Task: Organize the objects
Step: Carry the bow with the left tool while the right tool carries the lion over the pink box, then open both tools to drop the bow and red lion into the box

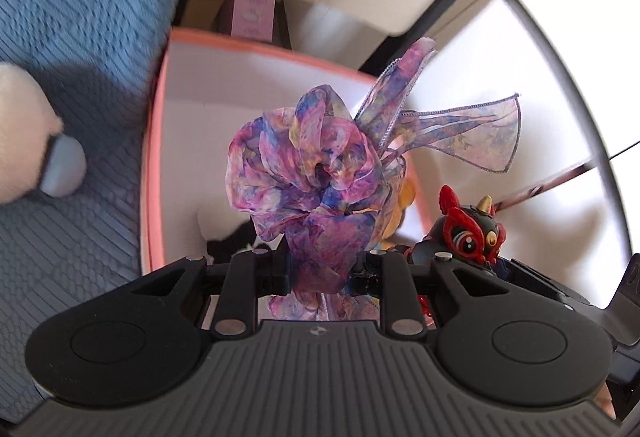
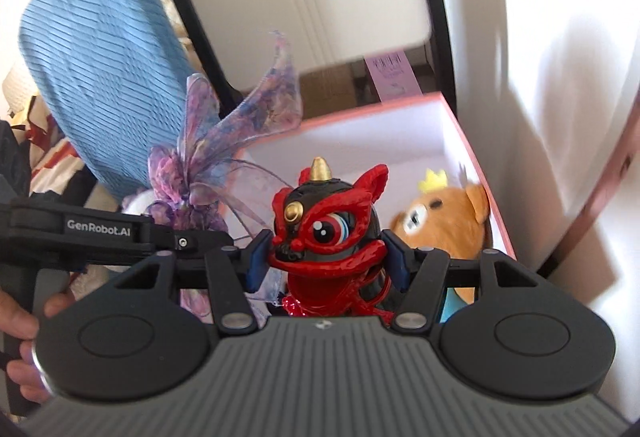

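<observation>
Left wrist view: left gripper (image 1: pixel 320 275) clenched on sheer purple-pink crinkled fabric bow (image 1: pixel 316 177), tails fanning up-right, over pink-rimmed white box (image 1: pixel 158 109). Right gripper (image 2: pixel 326 255) grasps glossy red-black lion-dance figurine (image 2: pixel 328 221), upright, horn up, facing left. Box holds brown plush bear (image 2: pixel 444 215), far right.

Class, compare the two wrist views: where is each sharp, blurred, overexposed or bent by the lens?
Left wrist view: scrunchie sharp, blue cloth motion-smeared, right side glaring white, edges curved by fisheye. Right wrist view: lion figure crisp, bear plush slightly blurred, white surface at right overexposed.
</observation>
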Tool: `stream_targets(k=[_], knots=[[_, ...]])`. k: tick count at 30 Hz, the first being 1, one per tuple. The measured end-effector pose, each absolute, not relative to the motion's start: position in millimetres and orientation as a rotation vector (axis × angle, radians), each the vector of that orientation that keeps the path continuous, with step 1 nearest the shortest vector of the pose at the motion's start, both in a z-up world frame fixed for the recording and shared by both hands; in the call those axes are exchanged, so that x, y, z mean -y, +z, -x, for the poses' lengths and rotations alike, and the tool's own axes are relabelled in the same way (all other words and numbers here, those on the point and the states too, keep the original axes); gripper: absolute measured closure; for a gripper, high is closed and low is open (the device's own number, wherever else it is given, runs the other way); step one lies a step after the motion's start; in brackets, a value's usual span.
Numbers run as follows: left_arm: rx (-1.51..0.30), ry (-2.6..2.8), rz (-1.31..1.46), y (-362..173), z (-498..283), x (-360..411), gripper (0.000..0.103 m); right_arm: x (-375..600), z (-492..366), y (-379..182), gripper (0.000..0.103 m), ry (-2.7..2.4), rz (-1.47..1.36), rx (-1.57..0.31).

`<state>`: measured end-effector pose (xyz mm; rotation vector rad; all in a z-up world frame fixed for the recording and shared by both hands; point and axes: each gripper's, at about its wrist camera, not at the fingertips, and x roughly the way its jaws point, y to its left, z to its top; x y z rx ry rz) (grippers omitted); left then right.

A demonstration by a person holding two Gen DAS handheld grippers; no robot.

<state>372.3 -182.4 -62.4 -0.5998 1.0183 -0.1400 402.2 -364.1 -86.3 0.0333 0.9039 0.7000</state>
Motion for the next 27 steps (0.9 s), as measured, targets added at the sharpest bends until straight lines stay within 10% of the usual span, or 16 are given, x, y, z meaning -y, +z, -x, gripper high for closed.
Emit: stream_targets(k=[20,27], knots=[[-1.156,-0.132,0.573,-133,-390,217,0.076,384,-423,-151,0.042,0.637,-0.030,-1.004],[-1.146,-0.104,0.541,-115,-389,216,0.039,389,-418,-126,0.036,0.624,-0.062,-0.944]])
